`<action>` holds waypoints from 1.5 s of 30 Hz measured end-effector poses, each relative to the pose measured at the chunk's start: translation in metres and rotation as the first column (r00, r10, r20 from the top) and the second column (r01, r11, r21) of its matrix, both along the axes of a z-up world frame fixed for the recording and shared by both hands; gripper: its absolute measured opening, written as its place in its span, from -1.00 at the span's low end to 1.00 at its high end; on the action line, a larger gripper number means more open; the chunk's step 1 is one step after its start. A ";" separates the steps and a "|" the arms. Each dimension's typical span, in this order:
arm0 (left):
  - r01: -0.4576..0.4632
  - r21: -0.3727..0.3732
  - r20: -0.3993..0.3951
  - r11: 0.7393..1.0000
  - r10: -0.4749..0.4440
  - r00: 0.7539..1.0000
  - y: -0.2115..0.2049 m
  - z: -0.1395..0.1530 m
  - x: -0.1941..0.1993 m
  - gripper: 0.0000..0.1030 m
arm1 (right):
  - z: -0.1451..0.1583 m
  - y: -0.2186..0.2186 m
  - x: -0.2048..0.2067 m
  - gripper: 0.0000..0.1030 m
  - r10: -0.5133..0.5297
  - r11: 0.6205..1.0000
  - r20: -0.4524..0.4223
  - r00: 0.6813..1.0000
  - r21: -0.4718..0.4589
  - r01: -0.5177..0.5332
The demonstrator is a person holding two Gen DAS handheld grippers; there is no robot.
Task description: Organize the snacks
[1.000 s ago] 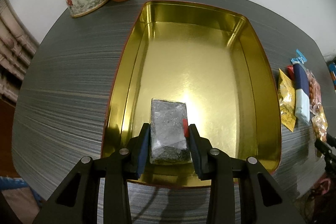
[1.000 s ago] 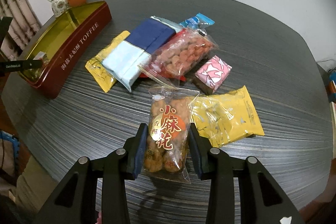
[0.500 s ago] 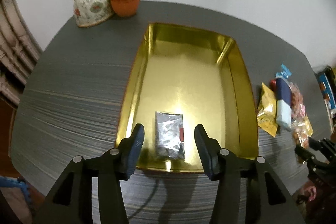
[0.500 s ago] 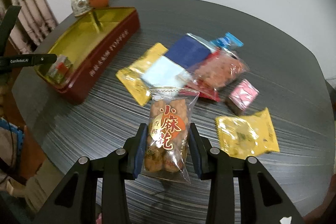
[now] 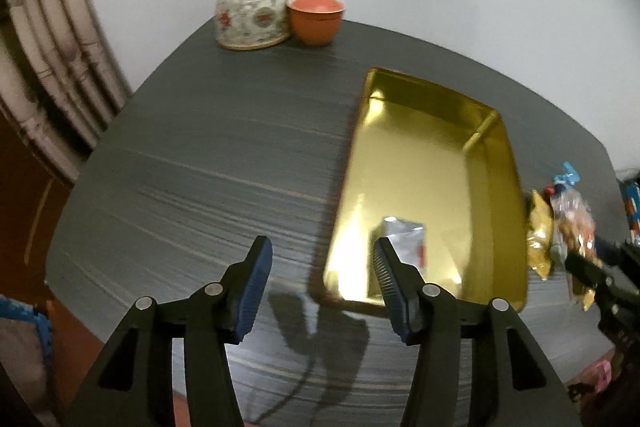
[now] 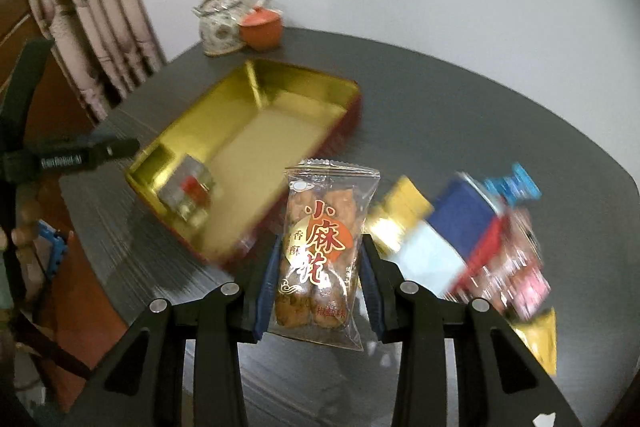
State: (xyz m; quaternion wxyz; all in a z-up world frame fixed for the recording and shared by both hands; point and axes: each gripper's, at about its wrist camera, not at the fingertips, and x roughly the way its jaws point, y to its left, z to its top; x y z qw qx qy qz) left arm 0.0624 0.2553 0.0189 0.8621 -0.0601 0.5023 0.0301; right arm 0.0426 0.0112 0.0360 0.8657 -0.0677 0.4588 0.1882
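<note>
A gold-lined tin (image 5: 424, 155) with red outer walls stands open on the dark table (image 5: 200, 155). One silver packet (image 5: 406, 237) lies near its front end, also seen in the right wrist view as the silver packet (image 6: 188, 195) in the tin (image 6: 260, 135). My left gripper (image 5: 322, 255) hovers above the table just left of the tin's front corner, its jaws opening with nothing between them. My right gripper (image 6: 320, 247) is shut on a clear bag of fried twists (image 6: 328, 199), held upright in the air between the tin and the snack pile.
A flowered teapot (image 5: 250, 11) and an orange lidded cup (image 5: 316, 15) stand at the table's far edge. Right of the tin lie a blue packet (image 6: 460, 219), a yellow packet (image 6: 400, 207), a red bag of nuts (image 6: 512, 259) and another yellow packet (image 6: 540, 339). A curtain hangs at left.
My left gripper let go of the silver packet in the tin, opened, rose and drew back leftward. My right gripper lifted the twist bag off the table and carried it towards the tin.
</note>
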 end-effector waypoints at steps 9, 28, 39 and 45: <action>-0.060 0.015 -0.018 0.998 0.060 0.998 0.023 -0.007 -0.003 0.11 | -0.013 0.060 0.034 -0.32 0.085 0.996 -0.021 0.996 -0.015 -0.085; -0.049 0.027 -0.028 0.998 0.050 0.998 0.018 -0.011 0.001 0.19 | -0.055 0.100 0.057 -0.32 0.122 0.984 -0.098 0.988 -0.118 -0.133; -0.045 0.026 -0.038 0.999 0.046 0.998 0.017 -0.013 0.001 0.20 | -0.064 0.104 0.057 -0.29 0.123 0.982 -0.121 0.985 -0.127 -0.138; -0.040 0.028 -0.041 0.999 0.041 0.998 0.015 -0.015 0.000 0.21 | -0.065 0.104 0.055 -0.18 0.120 0.985 -0.117 0.986 -0.111 -0.133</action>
